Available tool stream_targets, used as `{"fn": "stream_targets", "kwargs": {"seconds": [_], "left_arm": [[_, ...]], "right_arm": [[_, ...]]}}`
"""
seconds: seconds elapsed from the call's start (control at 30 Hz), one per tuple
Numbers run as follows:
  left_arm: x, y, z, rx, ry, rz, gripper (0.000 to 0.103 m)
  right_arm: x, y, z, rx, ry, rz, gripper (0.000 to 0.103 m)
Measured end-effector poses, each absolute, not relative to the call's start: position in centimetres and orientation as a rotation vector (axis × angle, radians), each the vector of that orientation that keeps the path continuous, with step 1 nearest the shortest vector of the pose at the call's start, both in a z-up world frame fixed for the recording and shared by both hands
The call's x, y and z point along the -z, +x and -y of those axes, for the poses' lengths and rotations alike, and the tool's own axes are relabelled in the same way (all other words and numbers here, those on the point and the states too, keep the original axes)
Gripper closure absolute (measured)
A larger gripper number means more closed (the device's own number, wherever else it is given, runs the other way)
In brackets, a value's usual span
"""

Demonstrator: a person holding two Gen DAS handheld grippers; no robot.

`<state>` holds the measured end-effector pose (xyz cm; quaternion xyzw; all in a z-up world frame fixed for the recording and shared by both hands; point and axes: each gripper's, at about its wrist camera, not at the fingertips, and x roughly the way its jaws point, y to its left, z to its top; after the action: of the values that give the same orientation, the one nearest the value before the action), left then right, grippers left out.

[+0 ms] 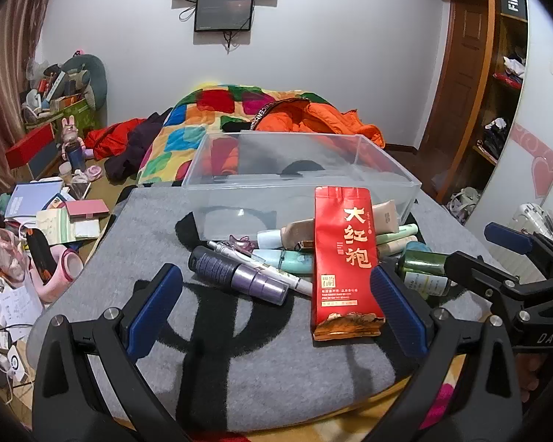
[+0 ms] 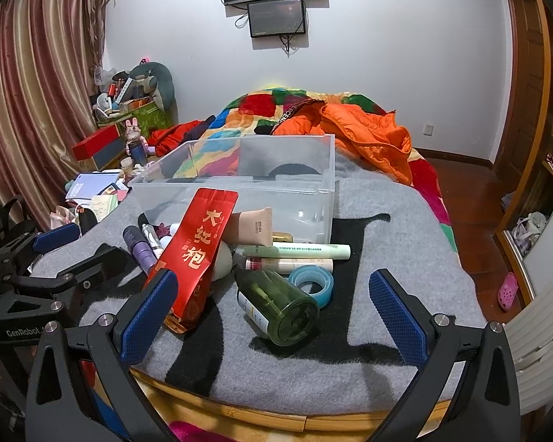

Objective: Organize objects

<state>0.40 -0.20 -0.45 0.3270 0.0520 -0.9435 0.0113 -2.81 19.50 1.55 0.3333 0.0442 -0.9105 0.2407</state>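
Now, step: nothing boxed yet; clear bin empty.
Grippers: left gripper, right gripper wide, empty.
Next: close on near red packet.

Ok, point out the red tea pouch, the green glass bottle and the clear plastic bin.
red tea pouch [image 1: 344, 258], left wrist view, printed front.
green glass bottle [image 2: 276, 300], right wrist view, side of body.
clear plastic bin [image 2: 239, 199], right wrist view, front wall.
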Motion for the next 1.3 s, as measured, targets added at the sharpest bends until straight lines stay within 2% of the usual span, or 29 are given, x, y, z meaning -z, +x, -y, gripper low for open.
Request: {"fn": "stream_targets", "kwargs": {"seconds": [1.3], "left_arm": [[1.0,-0.03,-0.1,2.946,1.073,-0.183,0.0]], "right_arm": [[-1.05,-2.82,-19.31,2.473,0.935,-0.115,0.0]]}}
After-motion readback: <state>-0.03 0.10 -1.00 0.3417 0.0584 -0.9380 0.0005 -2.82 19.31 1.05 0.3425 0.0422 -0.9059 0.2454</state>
